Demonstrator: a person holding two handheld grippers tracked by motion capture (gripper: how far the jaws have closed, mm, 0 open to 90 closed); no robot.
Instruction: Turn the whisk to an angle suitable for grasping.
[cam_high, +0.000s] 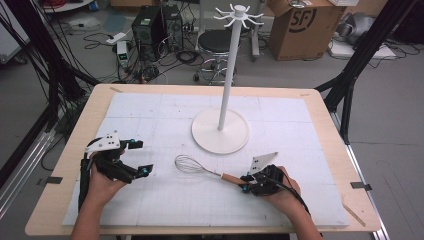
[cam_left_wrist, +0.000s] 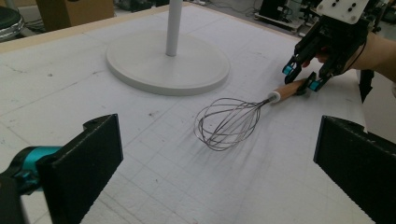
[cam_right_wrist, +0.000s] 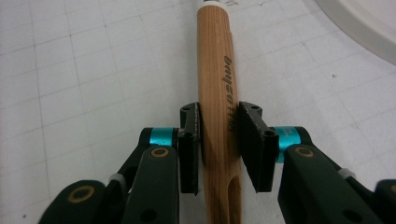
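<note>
A wire whisk (cam_high: 189, 163) with a wooden handle (cam_high: 231, 177) lies on the white mat, its wire head toward the left. My right gripper (cam_high: 245, 184) is shut on the handle's end; in the right gripper view (cam_right_wrist: 219, 144) both pads press the sides of the handle (cam_right_wrist: 217, 70). My left gripper (cam_high: 137, 157) rests at the mat's left side, open and holding nothing. In the left gripper view (cam_left_wrist: 219, 158) its jaws stand wide apart, facing the whisk (cam_left_wrist: 229, 123) and the right gripper (cam_left_wrist: 302, 77).
A white hanger stand with a round base (cam_high: 220, 137) and a tall pole (cam_high: 227, 75) rises just behind the whisk; its base (cam_left_wrist: 140, 70) is near the wire head. The wooden table edge (cam_high: 200, 89) frames the mat. A stool (cam_high: 217, 42) and a cardboard box (cam_high: 305, 25) stand on the floor beyond.
</note>
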